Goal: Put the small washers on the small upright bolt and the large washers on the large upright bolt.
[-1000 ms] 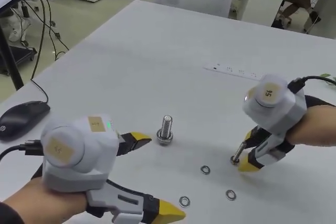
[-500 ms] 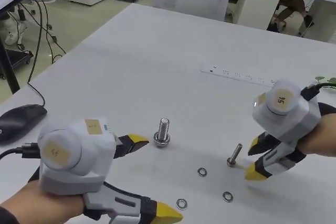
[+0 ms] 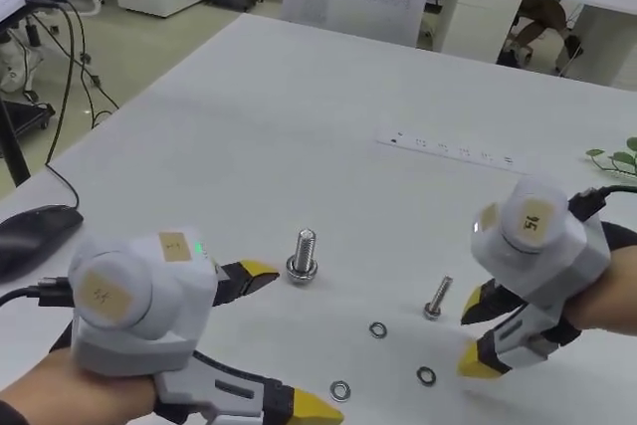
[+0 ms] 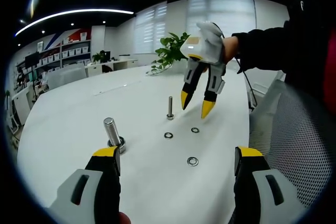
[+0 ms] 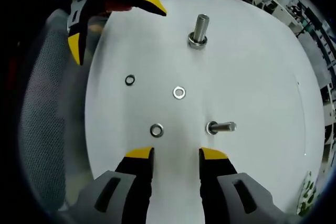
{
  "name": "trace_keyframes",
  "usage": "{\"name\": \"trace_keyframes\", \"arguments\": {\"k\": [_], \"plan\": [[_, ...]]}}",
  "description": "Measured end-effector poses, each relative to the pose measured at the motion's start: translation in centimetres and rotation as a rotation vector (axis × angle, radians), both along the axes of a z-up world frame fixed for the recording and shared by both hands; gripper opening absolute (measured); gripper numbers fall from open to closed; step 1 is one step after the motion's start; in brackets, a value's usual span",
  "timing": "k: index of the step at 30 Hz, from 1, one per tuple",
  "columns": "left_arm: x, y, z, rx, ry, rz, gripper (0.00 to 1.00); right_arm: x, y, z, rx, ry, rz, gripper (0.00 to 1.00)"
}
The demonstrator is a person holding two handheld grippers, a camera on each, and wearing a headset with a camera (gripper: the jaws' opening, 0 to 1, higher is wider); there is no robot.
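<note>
Washers (image 3: 378, 329) loose on table (image 3: 299, 126); left tongs (image 4: 177, 153) wide, right tongs (image 5: 176, 153) part-open, both empty.

Pretty standard open-plan office. Big white surface (image 3: 299, 126) with a white power strip (image 3: 453, 151) lying on it and a black mouse (image 3: 35, 236) near its left edge. Black cables (image 3: 62, 97) run over a pale greenish floor (image 3: 159, 37) on that side. There's a grey chair back (image 3: 348, 2) at the far edge and white cabinets (image 3: 478, 17) behind it. The left gripper view catches a leafy plant (image 4: 170, 51), windows with blinds (image 4: 226, 11) and a curved ceiling light strip (image 4: 73, 13).
</note>
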State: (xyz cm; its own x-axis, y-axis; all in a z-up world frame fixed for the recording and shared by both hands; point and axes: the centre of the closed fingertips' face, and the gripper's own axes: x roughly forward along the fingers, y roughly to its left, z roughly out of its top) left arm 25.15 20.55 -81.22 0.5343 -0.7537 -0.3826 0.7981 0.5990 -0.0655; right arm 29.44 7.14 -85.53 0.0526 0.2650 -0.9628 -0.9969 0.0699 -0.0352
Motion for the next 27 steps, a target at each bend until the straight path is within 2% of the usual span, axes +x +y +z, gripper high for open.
{"name": "trace_keyframes", "arguments": {"k": [7, 14, 27], "plan": [[0.0, 0.0, 0.1, 0.002, -0.004, -0.003, 0.9, -1.7, 1.1, -0.4, 0.008, 0.021, 0.03, 0.35], [-0.1, 0.0, 0.1, 0.002, -0.005, -0.003, 0.9, -3.9, 3.3, -0.6, 0.014, 0.034, 0.108, 0.35], [-0.2, 0.2, 0.1, 0.005, -0.009, 0.002, 0.9, -5.5, 7.8, -0.7, 0.039, 0.045, 0.216, 0.34]]}}
